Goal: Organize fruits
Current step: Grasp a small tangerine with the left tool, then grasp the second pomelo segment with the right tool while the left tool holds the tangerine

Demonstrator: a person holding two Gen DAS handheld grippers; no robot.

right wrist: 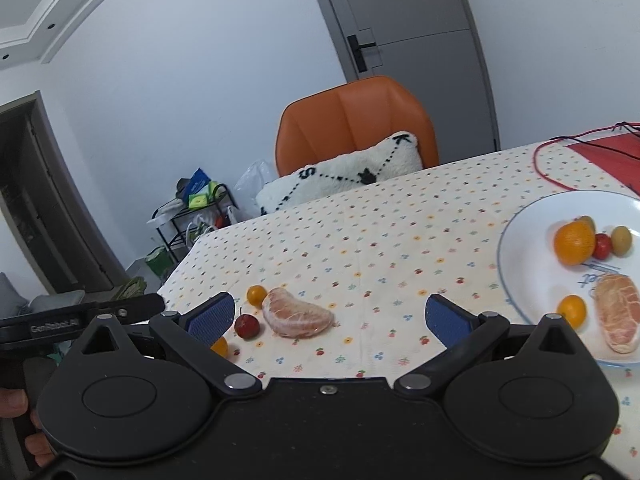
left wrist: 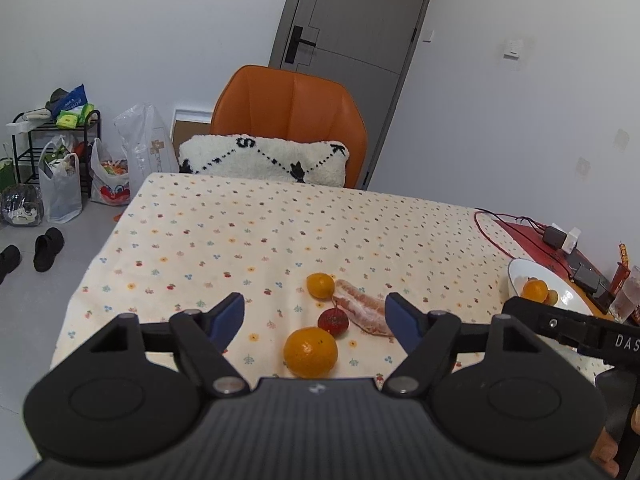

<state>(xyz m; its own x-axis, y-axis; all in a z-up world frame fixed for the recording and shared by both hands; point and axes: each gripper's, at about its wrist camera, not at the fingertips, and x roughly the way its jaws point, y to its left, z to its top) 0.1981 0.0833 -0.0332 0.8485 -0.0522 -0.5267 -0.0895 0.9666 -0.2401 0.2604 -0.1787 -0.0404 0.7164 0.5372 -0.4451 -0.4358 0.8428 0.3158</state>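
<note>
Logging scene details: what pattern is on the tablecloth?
Cream tablecloth dotted with small multicoloured fruit and flower motifs; clearest in the left wrist view.

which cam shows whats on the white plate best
The right wrist view: the white plate fills its right side, showing an orange, a peeled segment and smaller fruits. In the left wrist view the plate is small at the right edge, partly hidden by the right gripper.

Floral-clothed table (right wrist: 360,240), loose fruit (right wrist: 297,317), plate (right wrist: 520,240)

Glossy plate (right wrist: 516,236) (matt cloth tablecloth (right wrist: 360,240))
</note>
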